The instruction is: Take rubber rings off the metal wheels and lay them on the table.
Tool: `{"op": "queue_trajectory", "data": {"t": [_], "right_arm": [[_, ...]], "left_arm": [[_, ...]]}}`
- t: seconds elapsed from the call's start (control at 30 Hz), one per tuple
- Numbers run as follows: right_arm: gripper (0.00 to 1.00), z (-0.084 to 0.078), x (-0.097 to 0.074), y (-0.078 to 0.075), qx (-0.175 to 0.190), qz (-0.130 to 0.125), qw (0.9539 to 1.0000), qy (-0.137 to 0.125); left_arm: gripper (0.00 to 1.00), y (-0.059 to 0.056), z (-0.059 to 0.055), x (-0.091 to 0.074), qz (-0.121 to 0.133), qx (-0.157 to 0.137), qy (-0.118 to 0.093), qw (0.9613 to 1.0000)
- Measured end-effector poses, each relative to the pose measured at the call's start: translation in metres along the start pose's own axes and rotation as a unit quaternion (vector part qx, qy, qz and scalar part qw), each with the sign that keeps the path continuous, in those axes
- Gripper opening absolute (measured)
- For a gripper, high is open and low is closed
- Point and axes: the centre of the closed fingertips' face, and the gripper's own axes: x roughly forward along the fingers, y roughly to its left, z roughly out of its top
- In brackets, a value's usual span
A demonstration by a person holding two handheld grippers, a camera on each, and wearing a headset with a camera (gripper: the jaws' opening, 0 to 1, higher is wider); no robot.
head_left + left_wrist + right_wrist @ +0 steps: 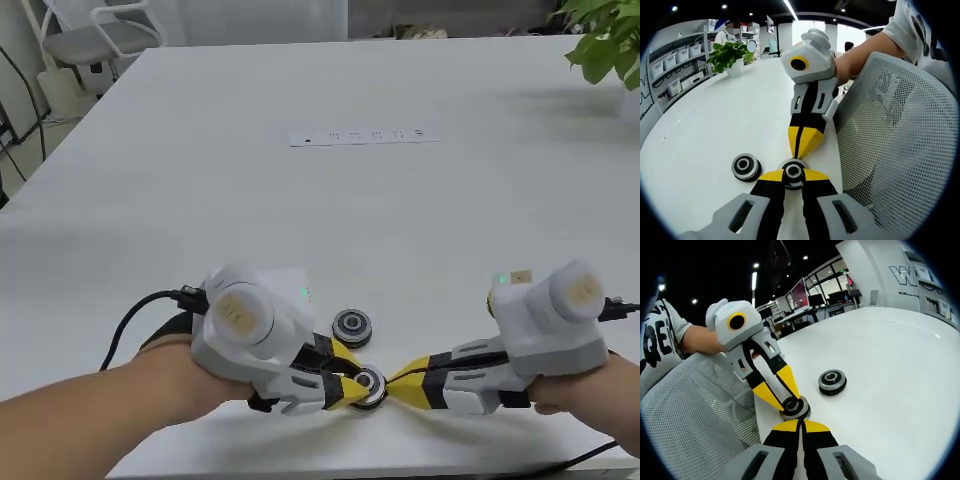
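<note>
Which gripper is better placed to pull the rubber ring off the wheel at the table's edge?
Right, probably. The left gripper straddles and steadies the wheel, while the right gripper has its tips closed against the wheel's rim, ready to tug.

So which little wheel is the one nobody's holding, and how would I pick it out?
At the near edge of the big white table, the left gripper and right gripper meet tip to tip. Just beyond them a small dark-rimmed metal wheel lies flat. Unlike its twin between the yellow fingers, it sits alone, untouched.
</note>
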Motion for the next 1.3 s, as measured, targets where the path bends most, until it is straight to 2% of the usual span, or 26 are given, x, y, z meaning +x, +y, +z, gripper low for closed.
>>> {"op": "queue_trajectory", "data": {"t": [0.27, 0.3, 0.5, 0.8, 1.0, 1.3], "right_arm": [[0.0, 0.002, -0.003, 0.001, 0.012, -0.002, 0.9999, -0.008], [0.0, 0.005, -0.003, 0.002, 0.018, 0.001, 0.9997, -0.015], [0.0, 0.004, -0.003, 0.001, 0.017, -0.002, 0.9998, -0.012], [0.0, 0.008, -0.002, 0.0, 0.036, 0.0, 0.999, -0.028], [0.0, 0.008, -0.003, 0.0, 0.035, 0.0, 0.999, -0.028], [0.0, 0.011, -0.004, 0.0, 0.039, -0.001, 0.9987, -0.032]], "left_arm": [[0.07, 0.0, 0.0, 0.0, 0.001, 0.0, 0.002, 1.0], [0.07, 0.0, 0.0, 0.0, 0.001, 0.0, 0.002, 1.0], [0.07, 0.0, 0.0, 0.0, 0.002, -0.001, 0.001, 1.0], [0.07, 0.001, 0.001, 0.001, 0.006, -0.001, 0.002, 1.0], [0.07, 0.001, 0.001, 0.001, 0.007, -0.002, 0.005, 1.0], [0.07, 0.002, 0.002, 0.002, 0.01, -0.005, -0.01, 0.9999]]}}
